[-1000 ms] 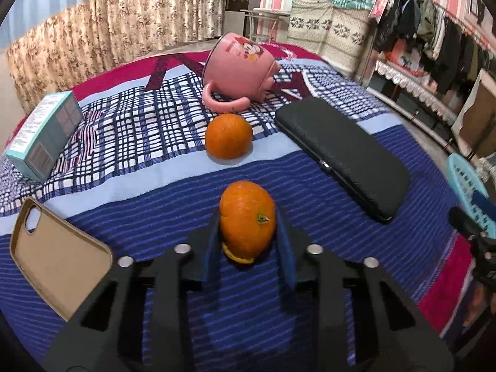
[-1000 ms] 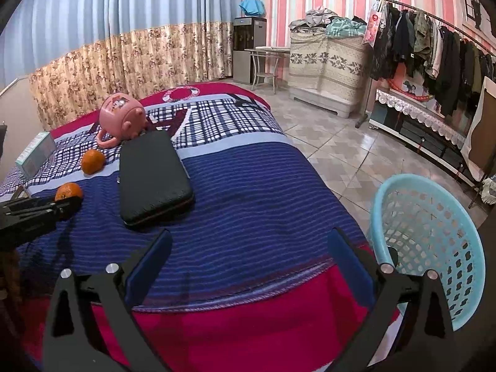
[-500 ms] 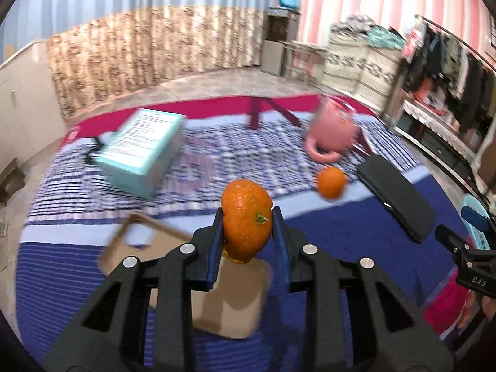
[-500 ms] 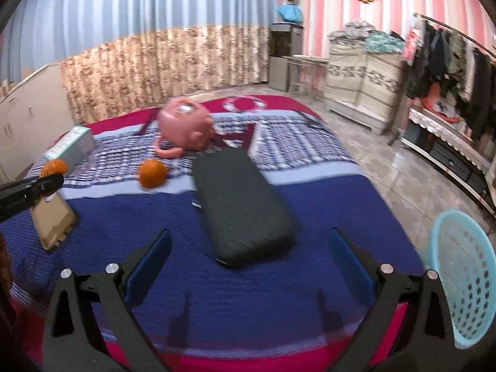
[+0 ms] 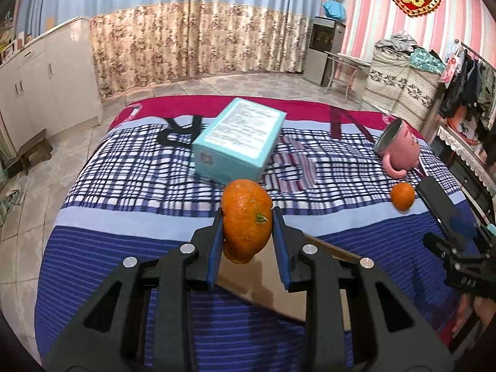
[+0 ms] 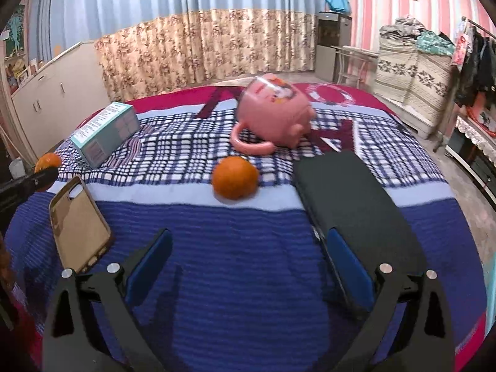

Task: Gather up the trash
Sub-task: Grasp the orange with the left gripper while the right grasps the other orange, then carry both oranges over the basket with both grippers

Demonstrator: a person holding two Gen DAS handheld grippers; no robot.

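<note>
My left gripper (image 5: pixel 248 232) is shut on an orange (image 5: pixel 246 218) and holds it up above the bed, over a tan phone case (image 5: pixel 288 282). That orange also shows at the left edge of the right wrist view (image 6: pixel 48 162). A second orange (image 6: pixel 235 177) lies on the bedspread in front of a tipped pink mug (image 6: pixel 274 114); it also shows in the left wrist view (image 5: pixel 402 196). My right gripper (image 6: pixel 248 266) is open and empty, low over the blue stripes, pointing at the second orange.
A teal box (image 5: pixel 240 141) lies on the checked part of the bedspread. A long black case (image 6: pixel 350 198) lies to the right of the second orange. The phone case (image 6: pixel 77 217) lies at the left. Tiled floor surrounds the bed.
My left gripper has lifted the orange off the bed and swung left. My right gripper has swung left from the basket and moved in toward the second orange.
</note>
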